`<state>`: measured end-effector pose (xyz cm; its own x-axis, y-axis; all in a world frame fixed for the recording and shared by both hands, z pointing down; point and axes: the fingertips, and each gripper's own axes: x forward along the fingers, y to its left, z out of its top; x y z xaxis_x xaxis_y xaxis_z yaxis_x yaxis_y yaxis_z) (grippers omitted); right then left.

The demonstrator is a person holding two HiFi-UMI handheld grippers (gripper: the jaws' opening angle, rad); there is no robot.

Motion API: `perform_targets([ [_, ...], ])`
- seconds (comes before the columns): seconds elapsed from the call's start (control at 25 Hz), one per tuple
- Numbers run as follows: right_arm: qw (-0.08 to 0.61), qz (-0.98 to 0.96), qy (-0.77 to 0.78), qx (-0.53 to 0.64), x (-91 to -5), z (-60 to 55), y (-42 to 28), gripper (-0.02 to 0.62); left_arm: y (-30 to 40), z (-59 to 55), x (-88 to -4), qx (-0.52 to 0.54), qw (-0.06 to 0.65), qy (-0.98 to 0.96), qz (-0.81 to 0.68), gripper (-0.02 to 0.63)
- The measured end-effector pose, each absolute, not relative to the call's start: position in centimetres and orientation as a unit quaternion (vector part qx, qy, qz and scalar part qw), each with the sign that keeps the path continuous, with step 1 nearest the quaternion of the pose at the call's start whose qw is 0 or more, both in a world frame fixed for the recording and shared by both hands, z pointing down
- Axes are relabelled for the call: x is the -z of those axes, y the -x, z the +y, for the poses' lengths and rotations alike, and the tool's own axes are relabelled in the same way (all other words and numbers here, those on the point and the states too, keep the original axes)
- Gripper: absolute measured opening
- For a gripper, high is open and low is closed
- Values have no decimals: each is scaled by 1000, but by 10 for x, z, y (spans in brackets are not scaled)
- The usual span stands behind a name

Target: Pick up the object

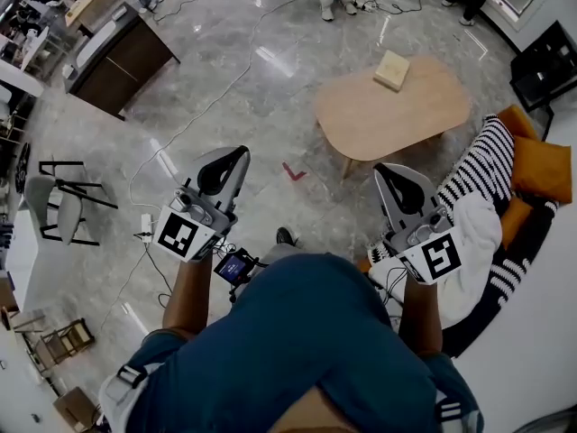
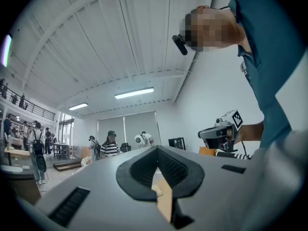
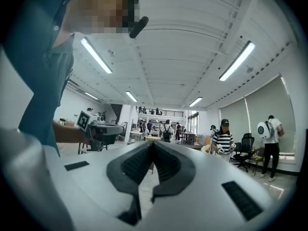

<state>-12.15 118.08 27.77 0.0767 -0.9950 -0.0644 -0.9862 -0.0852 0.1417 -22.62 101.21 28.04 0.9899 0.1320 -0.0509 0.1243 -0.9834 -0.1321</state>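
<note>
Well, we stand over a grey marble floor (image 1: 225, 79), the largest thing in sight. To the far right on it is 1 low wooden table (image 1: 379, 124), and at the right edge lies 1 heap of black-and-white striped fabric (image 1: 478, 165) with 1 orange cushion (image 1: 541, 170) beside it. We hold 2 grippers near us, over the floor. The left gripper (image 1: 225, 165) has its jaws clenched together with nothing between them. The right gripper (image 1: 397, 183) is likewise clenched on nothing. We count 1 object, a tan block (image 1: 392, 69), flat on the far part of the table top. It lies well apart from both grippers, almost straight beyond the right one and far to the right of the left one. Smallest, 1 red mark (image 1: 294, 171) sits on the floor between the left gripper and the table.
</note>
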Motion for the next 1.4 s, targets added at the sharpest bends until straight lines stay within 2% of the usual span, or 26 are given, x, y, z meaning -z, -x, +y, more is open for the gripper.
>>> perform_targets([
  [0.84,23,-688,-721,78,-266,1008,114,14,226,857,-272,-60,57,994,-69,2],
  [1.12,18,-711,-699,78,-266,980,87,14,209,833,-276,-55,59,996,-34,3],
  [1.4,6,-744,-664,81,-262,949,19,14,153,810,-272,-52,62,997,16,3],
])
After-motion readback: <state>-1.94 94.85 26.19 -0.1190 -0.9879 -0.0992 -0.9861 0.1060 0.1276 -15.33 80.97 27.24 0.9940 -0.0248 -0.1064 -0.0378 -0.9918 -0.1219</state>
